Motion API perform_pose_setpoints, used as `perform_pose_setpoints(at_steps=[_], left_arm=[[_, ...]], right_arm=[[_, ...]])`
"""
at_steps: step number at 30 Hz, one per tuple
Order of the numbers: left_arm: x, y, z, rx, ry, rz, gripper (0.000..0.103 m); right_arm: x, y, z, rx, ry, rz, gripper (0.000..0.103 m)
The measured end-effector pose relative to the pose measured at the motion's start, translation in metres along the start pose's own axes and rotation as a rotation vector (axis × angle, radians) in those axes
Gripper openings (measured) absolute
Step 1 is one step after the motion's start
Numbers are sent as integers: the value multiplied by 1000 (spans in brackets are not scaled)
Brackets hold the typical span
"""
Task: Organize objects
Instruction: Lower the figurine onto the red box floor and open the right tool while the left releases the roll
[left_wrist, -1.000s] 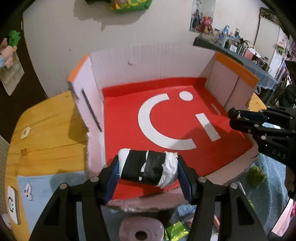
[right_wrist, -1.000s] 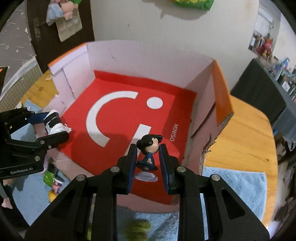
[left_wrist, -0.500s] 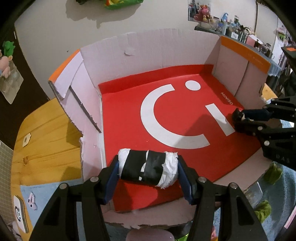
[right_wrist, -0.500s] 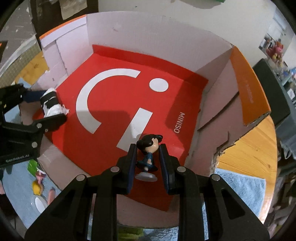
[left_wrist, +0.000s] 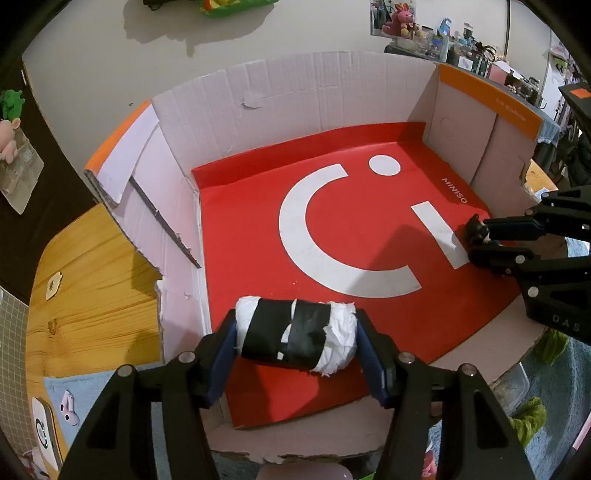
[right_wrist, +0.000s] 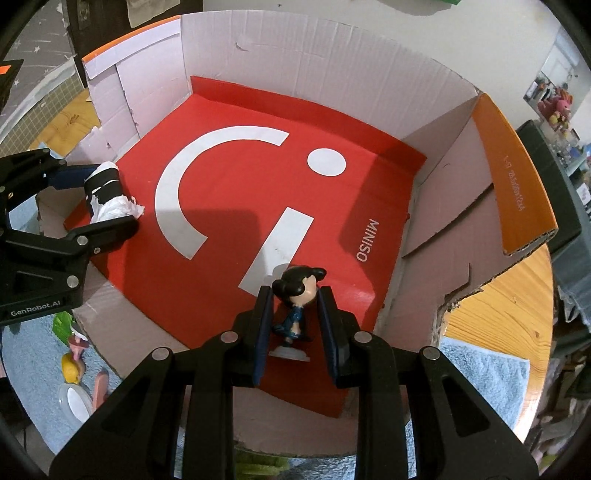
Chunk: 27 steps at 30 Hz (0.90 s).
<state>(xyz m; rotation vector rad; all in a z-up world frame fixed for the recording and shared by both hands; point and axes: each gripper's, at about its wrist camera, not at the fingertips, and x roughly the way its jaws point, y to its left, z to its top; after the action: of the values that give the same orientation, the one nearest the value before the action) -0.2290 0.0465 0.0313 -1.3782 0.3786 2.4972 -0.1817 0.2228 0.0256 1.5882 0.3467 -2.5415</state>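
My left gripper (left_wrist: 295, 332) is shut on a white roll wrapped in black tape (left_wrist: 295, 334), held just inside the near left corner of an open cardboard box with a red floor (left_wrist: 258, 229). The roll also shows in the right wrist view (right_wrist: 109, 197). In the right wrist view the right gripper (right_wrist: 295, 314) has widened; a small black-haired figurine (right_wrist: 297, 306) stands on its white base on the red floor (right_wrist: 240, 177) between the jaws, with gaps on both sides. The figurine's head shows in the left wrist view (left_wrist: 477, 230).
The box walls (left_wrist: 303, 96) rise on three sides; an orange-edged flap (right_wrist: 517, 184) sticks out on the right. The box rests on a wooden table (left_wrist: 96, 288) with blue cloth (right_wrist: 487, 380). Small toys (right_wrist: 74, 369) and green items (left_wrist: 528, 417) lie in front of the box.
Both grippers have moved down and further into the box. The right gripper's jaws have opened off the figurine, which now stands on the red floor. The left still holds the roll.
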Motion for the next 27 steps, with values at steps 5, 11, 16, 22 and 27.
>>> perform_pose_setpoints(at_steps=[5,11,16,22,27], left_arm=[[0,0,0,1,-2,3,63],[-1,-1,-1,0,-6,9,65],[-2,-1,-1,0,-6,10,65],[-5,0,-3,3,-11,8,65],[-7,1,-5,-4,-15,-9,69]], right_arm=[[0,0,-3,1,-1,-3,24],[-2,0,-7,3,3,-15,24],[-3,-2,-12,8,0,-27,27],[-6,-11,-19,31,-14,-31,51],[-9,-10,-22,28,-17,-35,52]])
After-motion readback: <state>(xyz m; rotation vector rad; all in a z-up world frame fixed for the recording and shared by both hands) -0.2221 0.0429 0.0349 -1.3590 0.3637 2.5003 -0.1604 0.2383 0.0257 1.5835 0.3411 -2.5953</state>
